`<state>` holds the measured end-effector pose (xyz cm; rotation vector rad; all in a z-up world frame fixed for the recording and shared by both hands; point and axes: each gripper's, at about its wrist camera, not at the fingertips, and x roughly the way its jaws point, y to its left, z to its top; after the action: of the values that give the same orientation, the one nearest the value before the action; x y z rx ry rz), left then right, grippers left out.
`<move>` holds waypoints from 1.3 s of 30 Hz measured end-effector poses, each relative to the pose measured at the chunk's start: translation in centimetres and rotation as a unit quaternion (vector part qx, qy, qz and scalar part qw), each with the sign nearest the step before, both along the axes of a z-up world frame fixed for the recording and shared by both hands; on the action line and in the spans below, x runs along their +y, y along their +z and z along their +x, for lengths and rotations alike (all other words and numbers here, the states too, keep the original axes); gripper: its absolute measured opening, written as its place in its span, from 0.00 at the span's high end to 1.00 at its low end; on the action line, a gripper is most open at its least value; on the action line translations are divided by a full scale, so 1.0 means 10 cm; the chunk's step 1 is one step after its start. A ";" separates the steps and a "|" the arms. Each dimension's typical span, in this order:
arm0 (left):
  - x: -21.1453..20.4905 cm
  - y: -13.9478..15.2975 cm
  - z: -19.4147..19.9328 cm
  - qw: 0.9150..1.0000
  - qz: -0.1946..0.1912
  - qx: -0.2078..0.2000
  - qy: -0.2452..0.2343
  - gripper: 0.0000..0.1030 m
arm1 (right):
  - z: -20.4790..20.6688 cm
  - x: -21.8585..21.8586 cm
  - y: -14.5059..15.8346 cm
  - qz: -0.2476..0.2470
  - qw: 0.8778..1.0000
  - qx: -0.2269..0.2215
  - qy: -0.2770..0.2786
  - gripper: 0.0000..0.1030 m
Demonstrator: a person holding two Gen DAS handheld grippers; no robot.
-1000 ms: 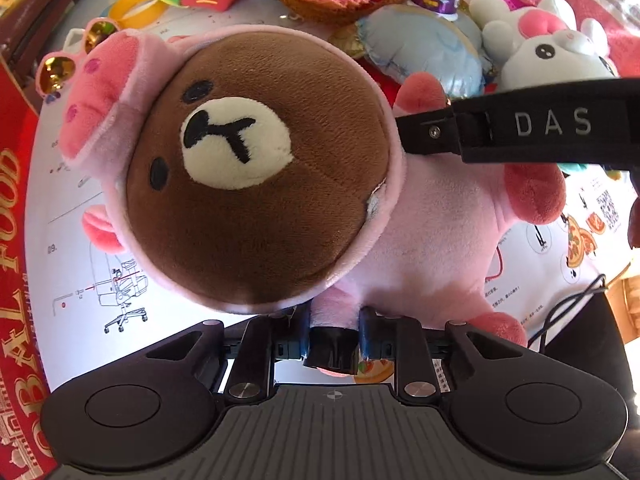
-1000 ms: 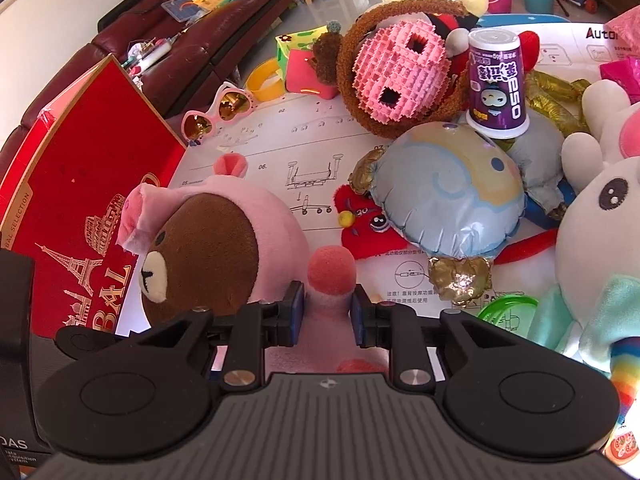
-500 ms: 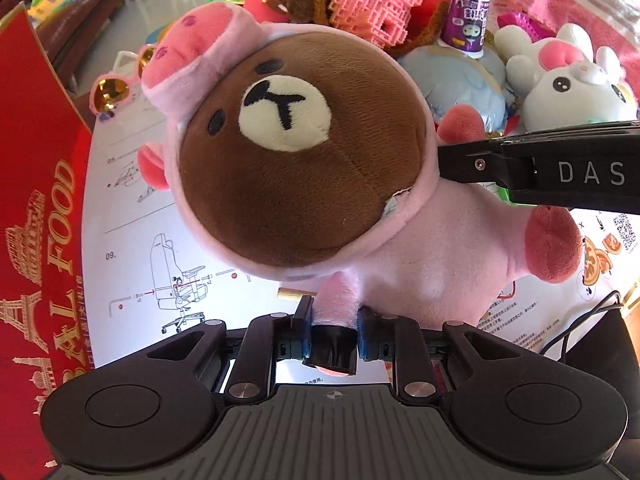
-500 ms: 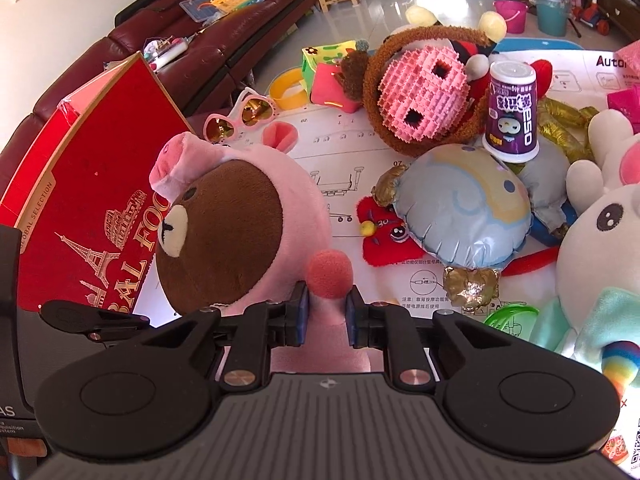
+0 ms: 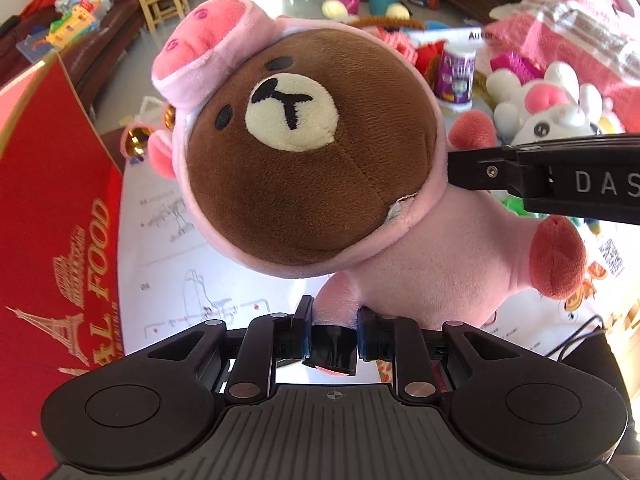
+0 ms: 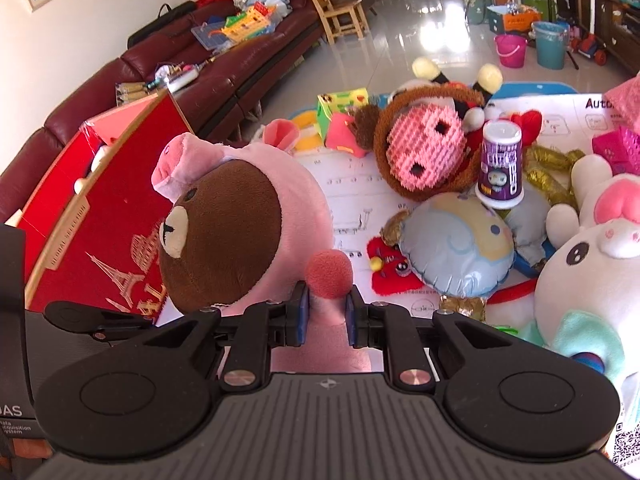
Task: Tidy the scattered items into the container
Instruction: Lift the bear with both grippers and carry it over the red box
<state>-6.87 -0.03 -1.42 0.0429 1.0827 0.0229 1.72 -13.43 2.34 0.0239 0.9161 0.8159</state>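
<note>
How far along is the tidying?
Early, it seems. In hand: both the left gripper and right gripper grip the bear toy, lifted beside the red box. Left: a white bunny, balloon and purple cup lie scattered.

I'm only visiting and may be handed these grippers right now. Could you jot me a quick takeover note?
Left hand-held gripper: shut on one limb of the brown-faced bear plush in a pink pig suit.
Right hand-held gripper: shut on another limb of it.
The plush is lifted, beside the open red cardboard box.
Left: put it in, then the white bunny plush, purple cup and blue foil balloon on the table.
</note>
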 end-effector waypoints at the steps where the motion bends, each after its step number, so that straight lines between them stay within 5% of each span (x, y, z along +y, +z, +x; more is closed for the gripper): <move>1: 0.01 0.07 -0.01 1.000 0.002 -0.009 0.001 0.82 | -0.01 0.00 0.07 0.006 1.000 -0.006 0.000 0.80; 12: 0.40 0.97 -0.12 0.993 0.032 -0.105 0.040 0.82 | -0.11 0.39 0.92 0.065 0.994 -0.087 0.023 0.80; 21: 1.33 1.57 -0.58 0.974 0.073 -0.159 0.142 0.82 | -0.42 1.32 1.42 0.120 0.981 -0.116 0.101 0.80; 28: 2.10 1.75 -0.90 0.959 0.129 -0.145 0.208 0.81 | -0.66 2.13 1.46 0.141 0.974 -0.086 0.155 0.80; 39: 2.75 1.45 -1.17 0.954 0.120 -0.085 0.261 0.81 | -0.98 2.84 1.25 0.102 0.970 -0.044 0.215 0.78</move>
<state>-18.55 27.45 13.09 -0.0270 0.8885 0.6252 -8.09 14.95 14.80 -0.0344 0.7588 1.3036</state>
